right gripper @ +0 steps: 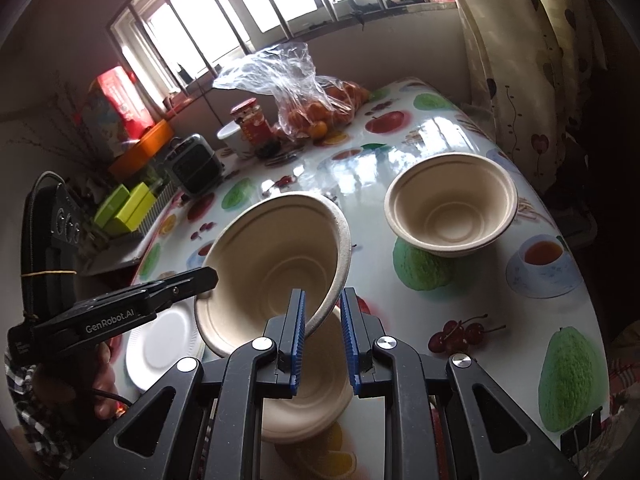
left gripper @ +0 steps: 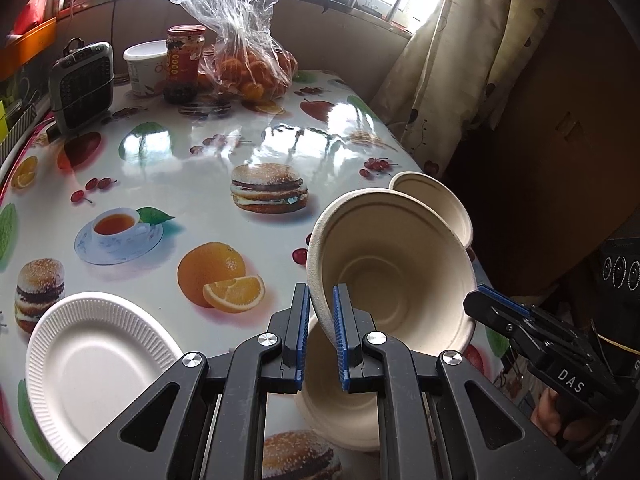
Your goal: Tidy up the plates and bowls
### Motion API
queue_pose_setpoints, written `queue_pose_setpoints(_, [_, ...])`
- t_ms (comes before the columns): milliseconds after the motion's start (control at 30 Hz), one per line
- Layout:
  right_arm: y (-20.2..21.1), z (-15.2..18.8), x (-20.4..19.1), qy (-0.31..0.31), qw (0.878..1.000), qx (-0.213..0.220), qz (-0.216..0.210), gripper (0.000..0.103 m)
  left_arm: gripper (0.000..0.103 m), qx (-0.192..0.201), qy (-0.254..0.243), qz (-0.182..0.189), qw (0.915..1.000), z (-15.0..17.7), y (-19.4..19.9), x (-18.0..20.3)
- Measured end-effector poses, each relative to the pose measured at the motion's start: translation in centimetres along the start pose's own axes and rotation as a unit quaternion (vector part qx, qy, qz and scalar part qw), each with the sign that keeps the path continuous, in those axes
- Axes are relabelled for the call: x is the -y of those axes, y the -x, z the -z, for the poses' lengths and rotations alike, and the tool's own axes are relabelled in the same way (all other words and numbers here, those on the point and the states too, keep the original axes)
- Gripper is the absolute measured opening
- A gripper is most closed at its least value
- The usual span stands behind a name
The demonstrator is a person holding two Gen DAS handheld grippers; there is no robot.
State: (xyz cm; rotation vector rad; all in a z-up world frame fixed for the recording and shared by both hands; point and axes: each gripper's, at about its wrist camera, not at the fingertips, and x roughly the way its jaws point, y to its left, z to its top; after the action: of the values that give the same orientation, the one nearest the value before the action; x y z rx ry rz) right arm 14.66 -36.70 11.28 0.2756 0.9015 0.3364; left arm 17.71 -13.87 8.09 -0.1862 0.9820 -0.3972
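Nesting: keep tilted bowl (left gripper: 394,276) centred over lower bowl (left gripper: 340,408)
Left hand-held gripper (left gripper: 322,324): pinching its rim
Right hand-held gripper (right gripper: 323,334): rim between fingers, grip unclear

A tilted beige bowl (right gripper: 276,264) is held above a second bowl (right gripper: 308,396) on the table (right gripper: 480,312). Its rim is straddled by the right claw (right gripper: 322,344) and met by the left claw (right gripper: 200,280). A third bowl (right gripper: 450,210) stands apart; a white plate (right gripper: 164,344) is partly hidden.

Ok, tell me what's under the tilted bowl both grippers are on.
Under the tilted bowl another beige bowl sits upright on the table. The tilted bowl and the gripper fingers cover much of its rim, so its contents can't be fully seen.
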Motion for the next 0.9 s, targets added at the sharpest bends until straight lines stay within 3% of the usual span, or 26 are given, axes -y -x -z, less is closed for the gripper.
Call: queue_pose_setpoints(900, [0.1,5.5,-0.4,-0.021,1.000,-0.015,0.008,0.018,0.013,-0.035,-0.002,-0.004,0.9994,4.4,0.1,-0.4])
